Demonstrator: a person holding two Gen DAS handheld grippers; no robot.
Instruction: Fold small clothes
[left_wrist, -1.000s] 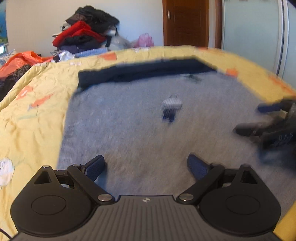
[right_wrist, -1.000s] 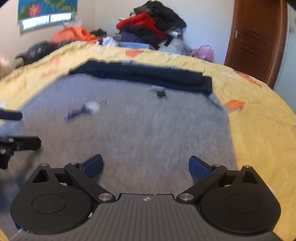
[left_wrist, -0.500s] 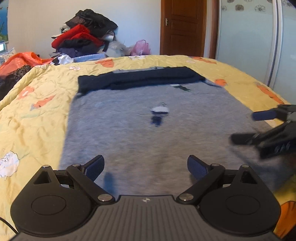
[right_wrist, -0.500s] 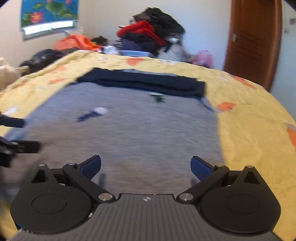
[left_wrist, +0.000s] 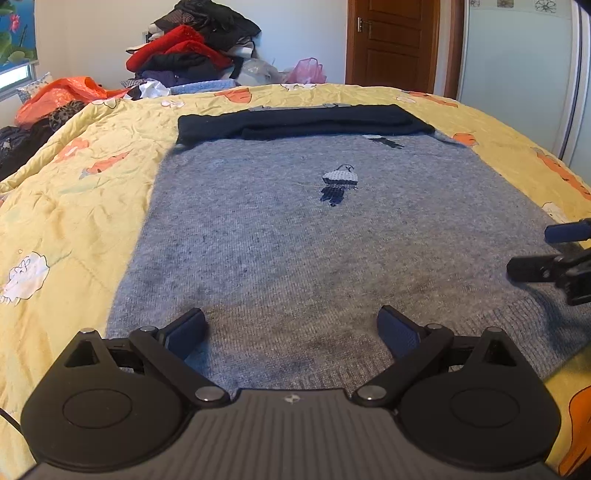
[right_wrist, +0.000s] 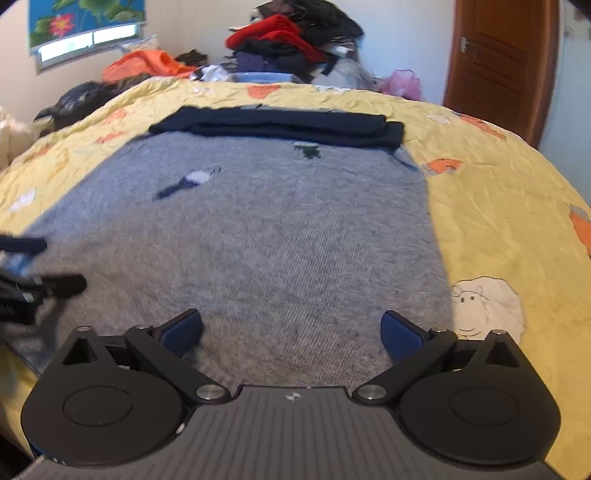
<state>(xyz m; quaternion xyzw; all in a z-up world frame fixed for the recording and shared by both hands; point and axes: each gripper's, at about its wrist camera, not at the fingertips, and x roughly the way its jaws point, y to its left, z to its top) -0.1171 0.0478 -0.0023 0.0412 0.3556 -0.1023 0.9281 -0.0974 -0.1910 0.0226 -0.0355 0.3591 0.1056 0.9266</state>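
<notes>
A grey knit sweater (left_wrist: 295, 229) with a small bird motif (left_wrist: 340, 182) lies flat on the yellow bedspread (left_wrist: 74, 206), its dark navy sleeves (left_wrist: 303, 122) folded across the far end. My left gripper (left_wrist: 291, 328) is open and empty over the sweater's near hem. My right gripper (right_wrist: 291, 328) is open and empty over the near hem further right, and its fingers (left_wrist: 561, 232) show at the right edge of the left wrist view. The sweater (right_wrist: 258, 236) also fills the right wrist view.
A pile of red and dark clothes (left_wrist: 195, 55) stands behind the bed. Orange fabric (left_wrist: 62, 92) lies at the far left. A wooden door (left_wrist: 391, 40) and a wardrobe panel (left_wrist: 517, 74) are at the back right.
Both grippers have pulled back toward the near hem and lowered a little; the sweater now looks further away and flatter. Both stay open and empty.
</notes>
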